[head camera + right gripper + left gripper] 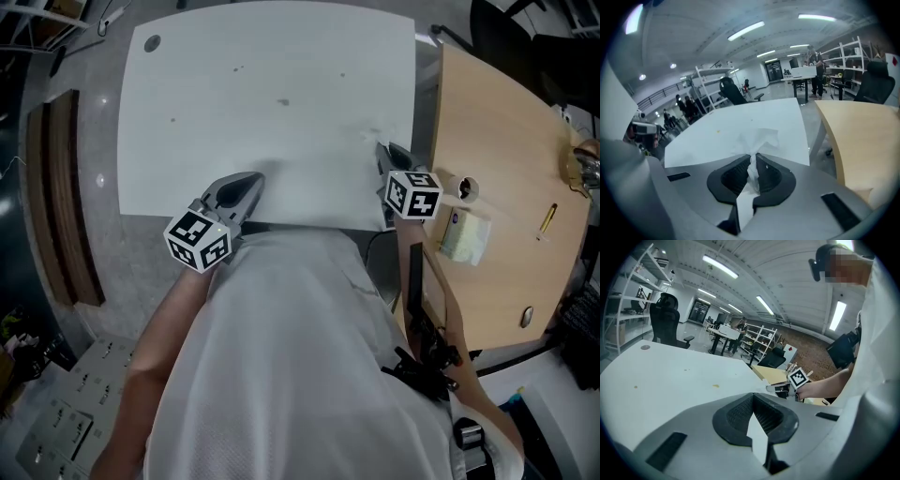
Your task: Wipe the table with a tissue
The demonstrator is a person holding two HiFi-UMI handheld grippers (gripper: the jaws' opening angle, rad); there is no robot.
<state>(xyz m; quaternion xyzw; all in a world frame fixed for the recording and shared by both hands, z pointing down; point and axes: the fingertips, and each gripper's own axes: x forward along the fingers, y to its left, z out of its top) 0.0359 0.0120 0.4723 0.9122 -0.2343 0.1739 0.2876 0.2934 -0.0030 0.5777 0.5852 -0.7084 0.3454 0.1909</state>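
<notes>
White tissue (759,140) is bunching between the jaws of the right gripper (753,157), which are pinching shut on it. Its long axis is running along the jaws, with the crumpled free end fanning out past the tips toward the far side of the table (234,112). The gripper is hanging over the table's near right corner.

The left gripper (753,397) is sitting closed with nothing in it, above the near edge.

From the head view I am struggling to pick the tissue out against the white top. My operator's shirt (300,356) is covering the table's near edge.

A few brown specks (283,101) are showing on the table. A wooden table (497,187) carrying a tissue pack (466,236) is standing just to the right. Around it I am seeing an open workroom with shelving (843,51), office chairs (665,319) and strip lights (719,266).
</notes>
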